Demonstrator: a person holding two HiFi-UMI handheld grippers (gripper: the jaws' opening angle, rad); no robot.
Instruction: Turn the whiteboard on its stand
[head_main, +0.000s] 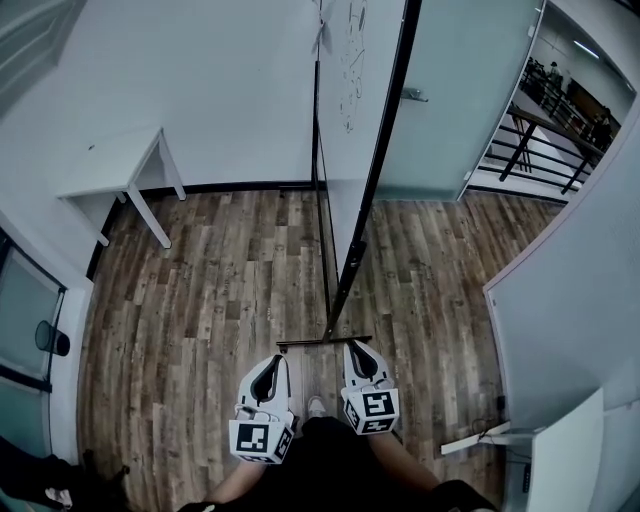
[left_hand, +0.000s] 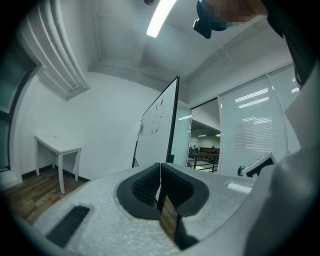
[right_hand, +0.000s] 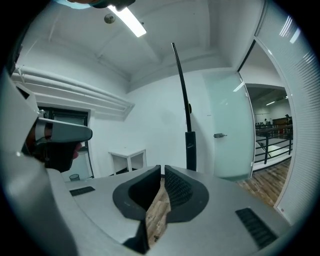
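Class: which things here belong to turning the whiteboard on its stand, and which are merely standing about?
Belong to the job: whiteboard, stand, left gripper, right gripper.
Standing about: white table, glass door, railing.

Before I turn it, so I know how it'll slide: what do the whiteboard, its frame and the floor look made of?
Whiteboard: smooth white panel bearing marker scribbles, likely melamine or coated steel. Frame: thin black bars, probably painted metal. Floor: planks of mixed brown grain, wood or wood-look laminate, fairly matte.
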